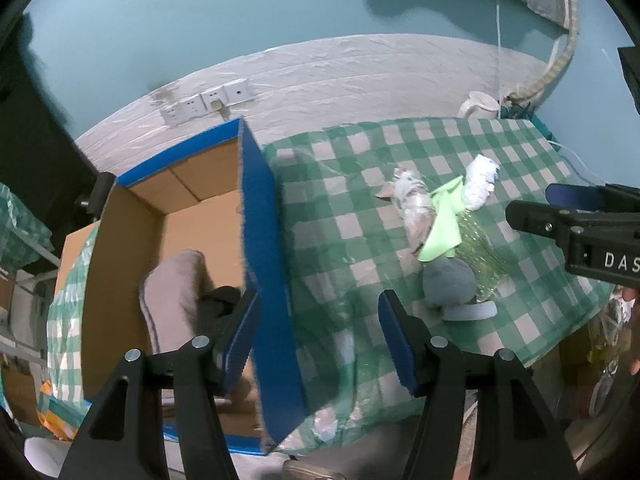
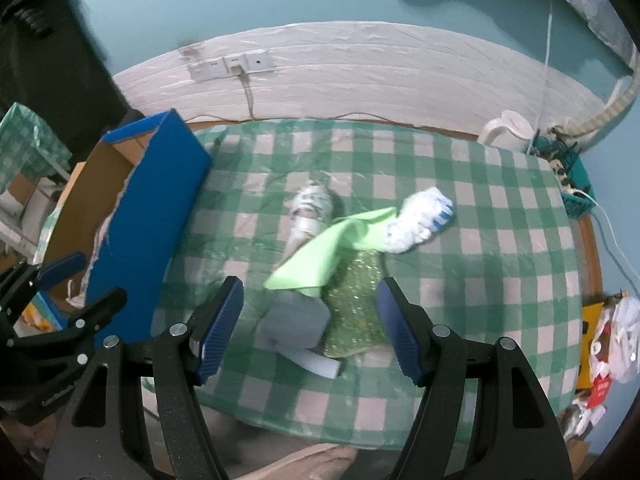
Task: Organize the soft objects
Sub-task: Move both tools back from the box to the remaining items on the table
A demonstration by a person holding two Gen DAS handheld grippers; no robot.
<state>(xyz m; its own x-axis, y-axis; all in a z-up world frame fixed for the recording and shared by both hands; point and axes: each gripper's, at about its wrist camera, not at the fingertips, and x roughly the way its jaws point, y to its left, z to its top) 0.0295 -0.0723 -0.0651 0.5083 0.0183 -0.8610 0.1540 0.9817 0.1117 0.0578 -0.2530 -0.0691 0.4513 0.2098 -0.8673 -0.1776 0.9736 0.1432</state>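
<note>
A pile of soft things lies on the green checked table: a grey cap (image 2: 294,322) (image 1: 450,282), a light green cloth (image 2: 320,254) (image 1: 440,228), a green sequined piece (image 2: 356,312) (image 1: 480,256), a white and grey wrapped item (image 2: 308,212) (image 1: 412,204) and a white and blue bundle (image 2: 420,220) (image 1: 482,180). My right gripper (image 2: 310,320) is open above the cap. My left gripper (image 1: 320,332) is open and empty over the right wall of the blue cardboard box (image 1: 262,220) (image 2: 148,200). Inside the box lie a pinkish-grey cloth (image 1: 176,292) and something dark (image 1: 218,302).
A white jug (image 2: 508,130) (image 1: 480,106) stands at the table's far right corner. Wall sockets (image 2: 232,64) with a plugged cable sit behind the table. A teal basket (image 2: 576,196) hangs at the right edge. Bags and clutter (image 2: 612,328) lie lower right.
</note>
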